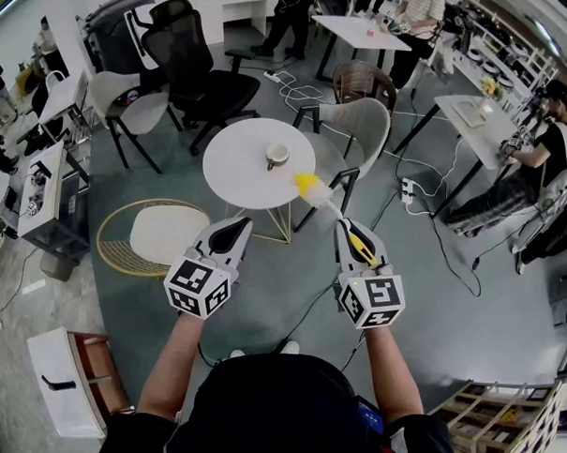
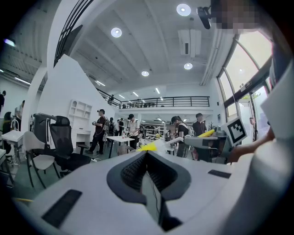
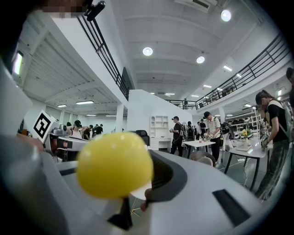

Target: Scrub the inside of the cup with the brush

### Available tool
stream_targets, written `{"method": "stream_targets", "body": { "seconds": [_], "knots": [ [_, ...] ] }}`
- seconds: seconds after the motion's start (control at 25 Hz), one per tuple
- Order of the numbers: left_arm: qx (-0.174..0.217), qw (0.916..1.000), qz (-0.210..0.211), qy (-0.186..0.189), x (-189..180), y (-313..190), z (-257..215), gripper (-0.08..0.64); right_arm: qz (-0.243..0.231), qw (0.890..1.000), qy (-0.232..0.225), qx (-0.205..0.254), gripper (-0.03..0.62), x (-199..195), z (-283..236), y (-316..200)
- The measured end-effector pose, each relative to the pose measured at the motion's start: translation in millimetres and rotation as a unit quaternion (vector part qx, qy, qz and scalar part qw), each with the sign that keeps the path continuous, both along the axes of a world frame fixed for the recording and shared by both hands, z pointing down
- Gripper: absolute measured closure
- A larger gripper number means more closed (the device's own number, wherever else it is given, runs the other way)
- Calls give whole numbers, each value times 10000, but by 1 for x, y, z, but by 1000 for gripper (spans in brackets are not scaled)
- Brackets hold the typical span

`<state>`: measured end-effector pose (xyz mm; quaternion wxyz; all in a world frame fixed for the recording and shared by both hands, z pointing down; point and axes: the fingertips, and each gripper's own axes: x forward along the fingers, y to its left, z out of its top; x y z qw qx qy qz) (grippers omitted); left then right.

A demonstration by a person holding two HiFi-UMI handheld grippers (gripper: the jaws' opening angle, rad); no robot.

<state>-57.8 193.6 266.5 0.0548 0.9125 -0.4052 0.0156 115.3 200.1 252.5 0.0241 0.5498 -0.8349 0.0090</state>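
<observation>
Plainly the scrubbing is not yet begun: the cup [image 1: 278, 155] stands upright and alone near the middle of the round white bench [image 1: 227, 176], well apart from both tools. The right tool [image 1: 352, 235] pinches the brush [image 1: 315, 188] by its yellow handle. The yellow bristle head sticks forward and shows at the bench's near right edge, short of the cup. The left tool [image 1: 230, 234] is pressed together with nothing in it, held level beside the right one. What is left, I judge, is all the real work: steadying the cup, getting the bristles inside it, and scrubbing.

Room for moving looks fair. The floor [image 1: 291, 268] between the person and the bench is open, so both tools can go straight forward. A pale chair [image 1: 358, 121] stands just behind the bench on the right, a black office chair [image 1: 192, 71] farther back on the left, and a low stool [image 1: 166, 233] near the bench's left side. The cup sits away from the rim, so a light nudge should not send it off, though cables [image 1: 426, 194] trail on the floor to the right
</observation>
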Motion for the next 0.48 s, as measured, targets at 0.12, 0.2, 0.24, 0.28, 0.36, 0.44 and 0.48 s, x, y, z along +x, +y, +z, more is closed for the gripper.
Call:
{"method": "stream_targets", "body": {
  "seconds": [0.12,0.2,0.24,0.28,0.36,0.44,0.48],
  "knots": [
    [-14,10000,-7,31,2,2,-1,545,-15,10000,5,5,543,2,0,2],
    [-30,10000,-5,44,4,3,0,545,-14,10000,-35,3,543,5,0,4],
    [-37,10000,-4,42,5,4,1,545,-10,10000,-76,2,543,6,1,4],
    [-40,10000,-3,39,6,4,1,545,-4,9999,-125,2,543,8,1,5],
    [-40,10000,0,37,9,6,2,544,13,9998,-203,1,543,11,3,6],
    [-33,10000,-1,23,11,8,3,545,16,9997,-232,-1,543,13,3,8],
    [-33,10000,-6,11,12,9,2,545,11,9997,-241,-2,543,14,3,8]
  ]
}}
